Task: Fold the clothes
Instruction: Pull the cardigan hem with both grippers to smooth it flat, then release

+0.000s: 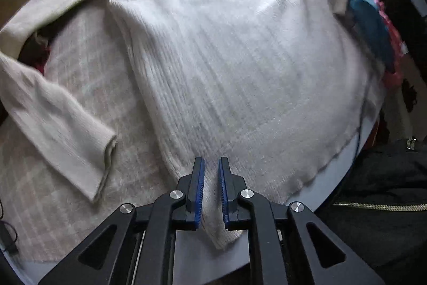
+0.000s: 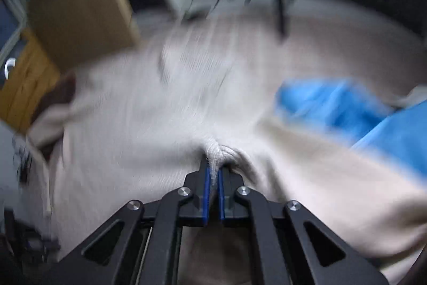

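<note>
No readable brand, label or writing is seen in either view; right wrist view is heavily motion-blurred.

Sweater (image 1: 213, 58): cream/off-white rib knit, long-sleeved, spread flat ahead of the left gripper (image 1: 211, 164) on a pale checked cloth (image 1: 80, 103) over a light tabletop (image 1: 328, 183). Vertical ribs are seen running away from the fingertips. One sleeve (image 1: 53, 124) is folded back, lying left of the fingers, cuff end pointing toward the camera. The wavy hem is seen right of the fingers, along the table edge.

Left gripper: jaws are held nearly closed w/ a narrow gap; a strip of sweater edge passes between the blue pads (image 1: 200, 188), but whether the pads actually press on it can't be told. Pointed steeply down at the fabric.

Right gripper (image 2: 212, 170): jaws are clenched on a bunched pinch of the same cream knit (image 2: 213, 151), which bulges out just beyond the fingertips. Fabric is drawn taut away from the pinch on both sides.

Other items: a blue garment (image 2: 347, 108) is seen right of and beyond the right fingers; in the left wrist view blue (image 1: 371, 23) and pink (image 1: 395, 44) clothes are piled far right of the fingers. A tan cardboard box (image 2: 80, 4) sits upper left of the right fingers. A dark jacket w/ a gold zipper (image 1: 379, 206) is seen lower right of the left fingers.
</note>
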